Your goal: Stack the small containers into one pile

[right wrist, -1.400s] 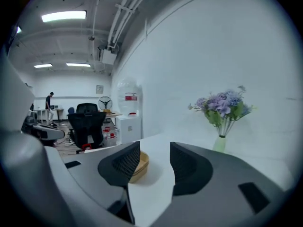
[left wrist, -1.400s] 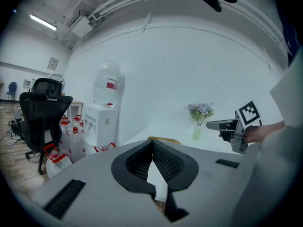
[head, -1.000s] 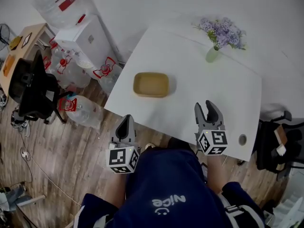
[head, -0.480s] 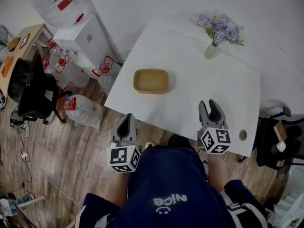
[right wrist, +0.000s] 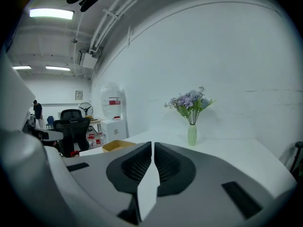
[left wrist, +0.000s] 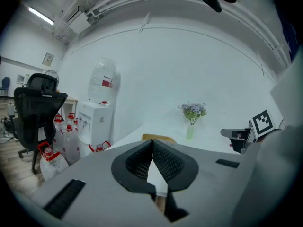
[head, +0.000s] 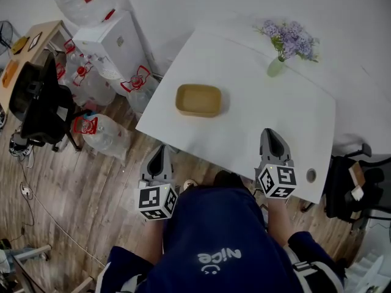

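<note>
I held both tools back at my side of the white table (head: 269, 102), well short of the work; my left gripper (head: 160, 153) hung off the table's near edge, above the wooden floor, and my right gripper (head: 272, 137) sat just over the near edge of the tabletop. My left gripper's jaws were pressed together with nothing between them; the right gripper's jaws had just been closing and now met tip to tip, likewise on nothing, so neither hand carried anything.

The tan container (head: 199, 100) lay on the far left part of the table, well apart from both grippers and close to the table's left edge; from above it read as one shallow rounded tray, and I could not tell whether it was a single piece or several already nested, since only one rim showed. No other loose container was in sight on the tabletop; I judged therefore that either the pile was already made or nothing was in hand just then, which would explain why I kept the jaws clenched and drawn in towards my body.

The vase of purple flowers (head: 276, 66) stood at the far corner, clear of the tray, so it would not hinder a reach. The water dispenser (head: 113, 41) and the spare bottles (head: 98, 133) stood on the floor off the left side, beside the black office chair (head: 40, 102); none of that bore on the job.
</note>
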